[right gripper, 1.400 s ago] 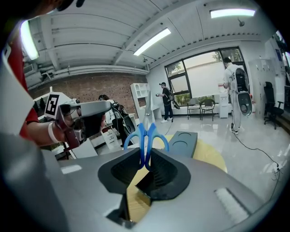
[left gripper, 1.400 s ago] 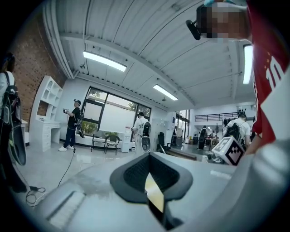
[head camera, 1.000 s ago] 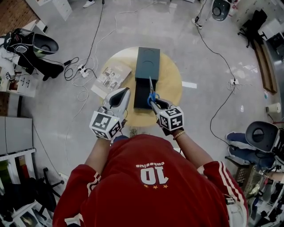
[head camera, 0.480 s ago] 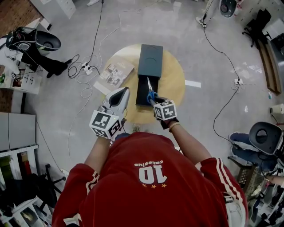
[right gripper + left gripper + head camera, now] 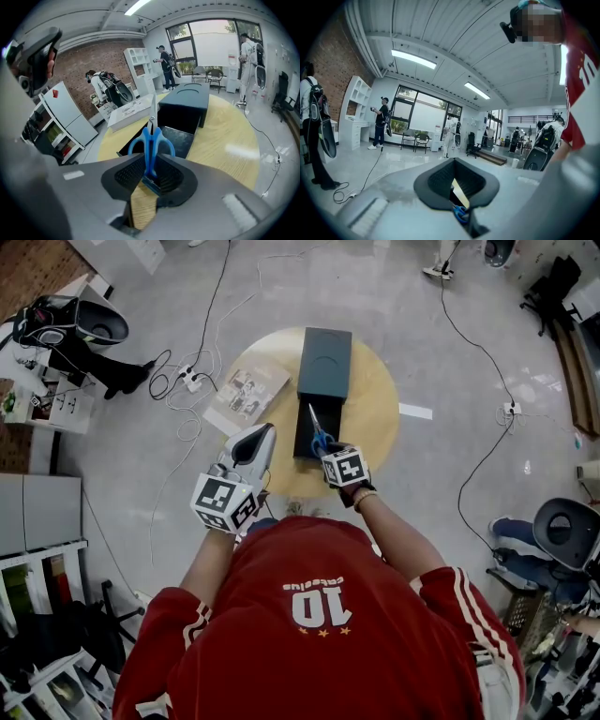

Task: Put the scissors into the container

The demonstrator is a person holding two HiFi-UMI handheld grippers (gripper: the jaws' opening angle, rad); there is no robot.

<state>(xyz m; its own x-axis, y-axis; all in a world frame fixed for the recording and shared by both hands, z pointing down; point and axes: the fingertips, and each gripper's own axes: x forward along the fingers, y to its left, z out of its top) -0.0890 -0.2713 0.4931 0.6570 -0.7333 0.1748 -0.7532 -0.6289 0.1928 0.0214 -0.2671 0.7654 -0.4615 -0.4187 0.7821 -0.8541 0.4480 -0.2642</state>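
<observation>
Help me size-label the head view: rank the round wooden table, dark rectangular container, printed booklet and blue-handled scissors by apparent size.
Largest to smallest: round wooden table; dark rectangular container; printed booklet; blue-handled scissors, held in the right gripper and possibly nearer the camera, yet clearly smallest.

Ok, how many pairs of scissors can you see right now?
1: blue-handled scissors, clamped in the right gripper over the dark container. No other pair shows.

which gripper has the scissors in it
The right gripper: its jaws are shut on the blue-handled scissors, by the dark container. The left gripper holds nothing.
</observation>
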